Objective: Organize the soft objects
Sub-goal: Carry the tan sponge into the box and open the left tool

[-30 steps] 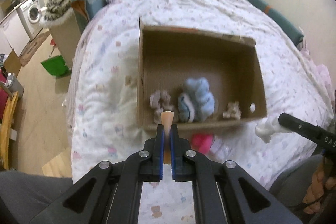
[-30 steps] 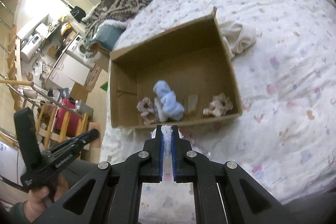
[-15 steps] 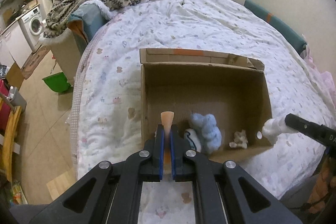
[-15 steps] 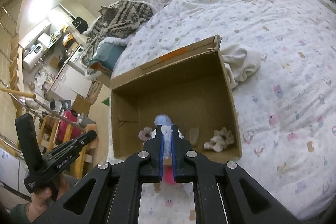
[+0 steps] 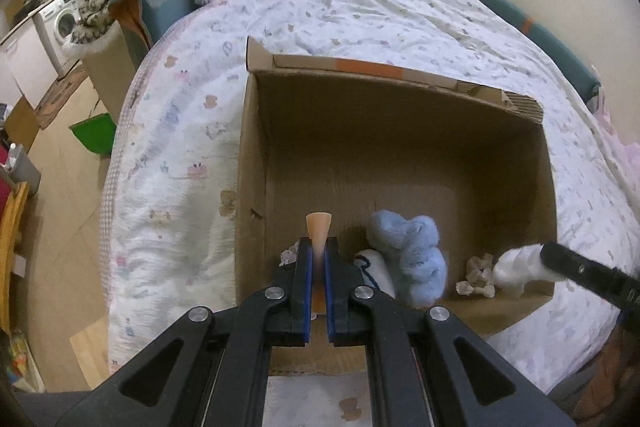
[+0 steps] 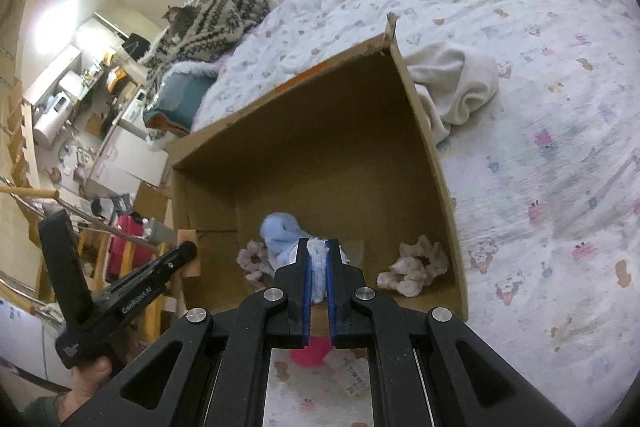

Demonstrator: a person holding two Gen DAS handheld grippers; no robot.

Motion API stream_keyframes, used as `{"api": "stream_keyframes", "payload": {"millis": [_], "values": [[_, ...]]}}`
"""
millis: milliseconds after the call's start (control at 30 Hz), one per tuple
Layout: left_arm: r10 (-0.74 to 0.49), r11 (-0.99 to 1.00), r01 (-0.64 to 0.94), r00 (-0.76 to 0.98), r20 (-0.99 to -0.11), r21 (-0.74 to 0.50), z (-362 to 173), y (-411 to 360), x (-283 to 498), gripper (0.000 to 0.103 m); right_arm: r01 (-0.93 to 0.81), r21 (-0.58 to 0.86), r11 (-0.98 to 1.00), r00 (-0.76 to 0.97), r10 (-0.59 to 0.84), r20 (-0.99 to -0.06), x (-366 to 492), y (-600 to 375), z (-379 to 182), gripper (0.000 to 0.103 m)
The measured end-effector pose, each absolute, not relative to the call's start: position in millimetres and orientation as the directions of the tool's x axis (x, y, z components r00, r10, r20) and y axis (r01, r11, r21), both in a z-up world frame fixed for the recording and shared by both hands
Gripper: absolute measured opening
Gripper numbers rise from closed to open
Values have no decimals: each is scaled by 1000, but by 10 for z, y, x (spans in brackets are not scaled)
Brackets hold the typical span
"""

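Left wrist view: left gripper (image 5: 316,259) jaws pinch an orange piece (image 5: 319,227), maybe cloth, above the box (image 5: 256,147). Right gripper (image 6: 318,259) jaws pinch a white fluffy thing (image 6: 318,253). Letting go early could drop them on the bed (image 6: 540,107).

The open brown cardboard box (image 5: 400,155) is now seen closer beneath both grippers, the pink item (image 6: 310,351) nearly hidden.

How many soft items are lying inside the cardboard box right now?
3 visible: a light blue fluffy bundle near the middle, a pinkish scrunchie to its left, and a cream scrunchie by the right wall of the box. The tongs hide part of the floor, so more may be hidden.
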State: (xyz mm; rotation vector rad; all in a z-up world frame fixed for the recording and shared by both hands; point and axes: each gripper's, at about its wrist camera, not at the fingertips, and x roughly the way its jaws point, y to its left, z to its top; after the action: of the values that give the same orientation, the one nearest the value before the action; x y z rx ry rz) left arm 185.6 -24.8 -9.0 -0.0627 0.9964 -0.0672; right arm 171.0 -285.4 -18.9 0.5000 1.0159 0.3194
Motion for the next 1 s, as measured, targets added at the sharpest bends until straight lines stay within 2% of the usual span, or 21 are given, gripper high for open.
{"api": "stream_keyframes", "payload": {"millis": [267, 900, 1000], "values": [[-88, 996, 49, 528, -845, -73, -185, -328, 1891, 5, -66, 464, 883, 428, 445, -786, 1782, -2632, -380, 8], [-115, 993, 67, 527, -842, -93, -198, -351, 1834, 6, -25, 450, 893, 416, 418, -808, 1896, -2661, -506, 9], [-115, 993, 68, 525, -843, -92, -207, -355, 1837, 6, -33, 450, 893, 440, 417, -795, 1896, -2654, -470, 15]]}}
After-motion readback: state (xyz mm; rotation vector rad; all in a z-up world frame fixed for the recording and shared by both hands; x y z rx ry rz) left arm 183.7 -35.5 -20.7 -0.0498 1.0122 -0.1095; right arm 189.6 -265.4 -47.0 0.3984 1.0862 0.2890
